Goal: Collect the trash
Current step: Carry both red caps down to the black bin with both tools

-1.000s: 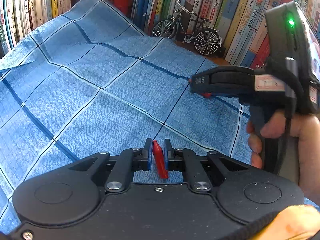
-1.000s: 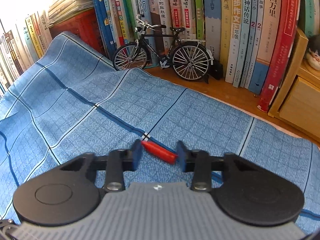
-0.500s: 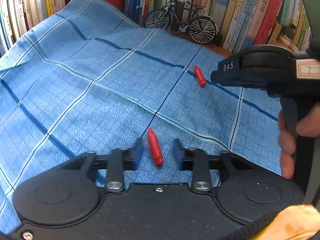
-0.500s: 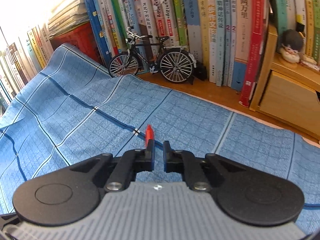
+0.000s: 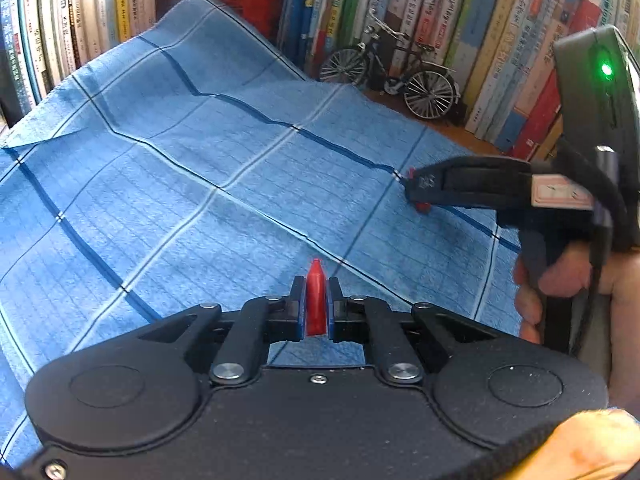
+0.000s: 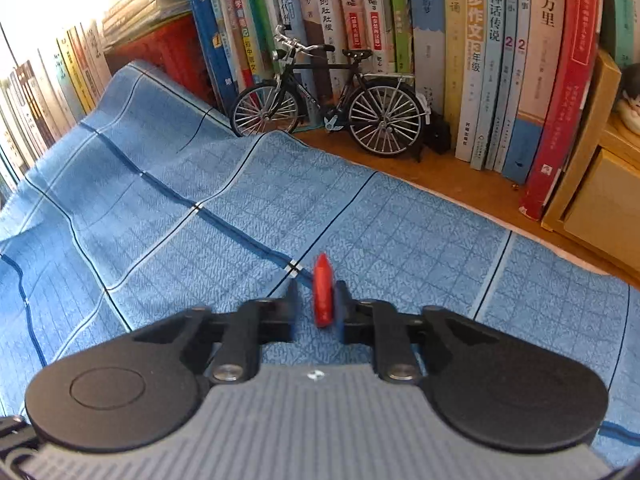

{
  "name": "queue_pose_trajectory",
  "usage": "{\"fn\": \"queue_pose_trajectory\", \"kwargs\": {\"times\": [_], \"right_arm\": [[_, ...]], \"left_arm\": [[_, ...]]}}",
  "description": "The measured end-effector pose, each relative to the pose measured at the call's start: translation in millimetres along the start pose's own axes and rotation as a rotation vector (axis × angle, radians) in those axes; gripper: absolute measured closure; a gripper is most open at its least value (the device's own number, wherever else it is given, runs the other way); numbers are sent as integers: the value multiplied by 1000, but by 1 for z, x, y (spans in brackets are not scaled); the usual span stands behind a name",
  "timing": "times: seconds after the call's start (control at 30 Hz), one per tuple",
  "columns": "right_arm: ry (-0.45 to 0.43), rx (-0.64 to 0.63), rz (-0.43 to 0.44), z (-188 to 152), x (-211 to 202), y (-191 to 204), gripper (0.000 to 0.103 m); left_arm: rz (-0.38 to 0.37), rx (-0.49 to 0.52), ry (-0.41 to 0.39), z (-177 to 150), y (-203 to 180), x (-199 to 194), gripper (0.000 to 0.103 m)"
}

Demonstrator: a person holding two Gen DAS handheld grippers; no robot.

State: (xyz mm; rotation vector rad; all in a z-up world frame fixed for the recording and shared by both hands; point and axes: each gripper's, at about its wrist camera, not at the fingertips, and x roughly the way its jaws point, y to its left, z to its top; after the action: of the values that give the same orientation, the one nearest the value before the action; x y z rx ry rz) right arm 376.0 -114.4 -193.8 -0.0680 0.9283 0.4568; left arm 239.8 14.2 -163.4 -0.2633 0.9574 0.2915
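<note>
A small red pointed piece of trash (image 5: pixel 315 280) stands upright between the fingers of my left gripper (image 5: pixel 314 300), which is shut on it just above the blue checked cloth (image 5: pixel 180 200). A second red piece (image 6: pixel 323 284) sits between the fingers of my right gripper (image 6: pixel 316 304). It leans on the right finger, and a strip of cloth shows between it and the left finger, so the jaws stand slightly apart. In the left wrist view the right gripper (image 5: pixel 416 192) is low on the cloth at the right, with a bit of red (image 5: pixel 422 207) under its tip.
A model bicycle (image 6: pixel 328 108) stands on the wooden shelf (image 6: pixel 460 184) behind the cloth, before a row of upright books (image 6: pixel 500 60). A wooden box (image 6: pixel 600 208) is at far right. A hand (image 5: pixel 560 276) holds the right gripper's handle.
My left gripper, open around the red piece lying on the cloth, has shut on it. My right gripper, shut on its piece half a second ago, now has its jaws a little apart.
</note>
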Motion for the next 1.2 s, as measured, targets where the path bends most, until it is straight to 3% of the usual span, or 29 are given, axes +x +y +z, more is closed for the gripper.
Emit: {"fn": "queue_pose_trajectory", "kwargs": {"times": [0.57,0.9,1.2], "right_arm": [[-43,75,-5,-11,-52,-11,90],[-91,138,-24,-24,-105,-13,90],[-116,192,-56,-55,-149,-13,90]], "left_arm": [[-16,-4,2,5,-1,-23,94],[-34,68,2,5,-6,-61,94],[-55,137,9,-20,-12,-94,94]]}}
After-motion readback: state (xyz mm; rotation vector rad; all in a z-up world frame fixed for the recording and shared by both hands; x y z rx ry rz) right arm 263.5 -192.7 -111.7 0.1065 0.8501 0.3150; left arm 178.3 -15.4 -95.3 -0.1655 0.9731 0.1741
